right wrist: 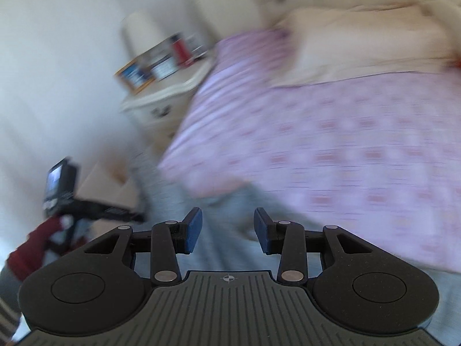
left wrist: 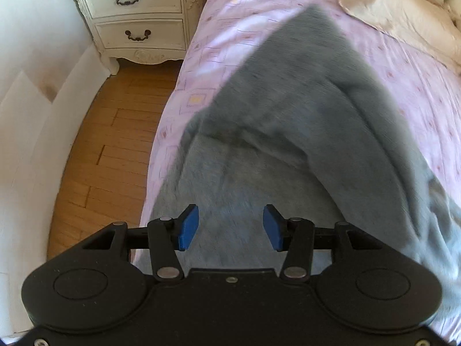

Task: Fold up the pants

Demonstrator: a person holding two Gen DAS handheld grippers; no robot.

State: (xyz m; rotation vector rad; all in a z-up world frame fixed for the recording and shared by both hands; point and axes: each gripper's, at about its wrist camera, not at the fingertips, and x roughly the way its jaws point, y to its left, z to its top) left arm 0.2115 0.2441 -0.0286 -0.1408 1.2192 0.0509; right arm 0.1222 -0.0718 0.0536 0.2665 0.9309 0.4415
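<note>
Grey fleece pants (left wrist: 288,132) lie along the left side of the bed on a pink patterned sheet (left wrist: 403,86), with one layer folded over another. My left gripper (left wrist: 231,227) is open and empty, its blue pads just above the near part of the pants. In the blurred right wrist view, my right gripper (right wrist: 227,230) is open and empty over the near grey cloth (right wrist: 230,216). The left gripper's camera body (right wrist: 62,187) shows at the left of that view, held by a hand in a red sleeve.
A white two-drawer nightstand (left wrist: 138,17) stands at the bed's far left, with a lamp and boxes on top (right wrist: 155,63). Wooden floor (left wrist: 109,144) and a white wall lie left of the bed. A peach pillow (left wrist: 403,14) lies at the head.
</note>
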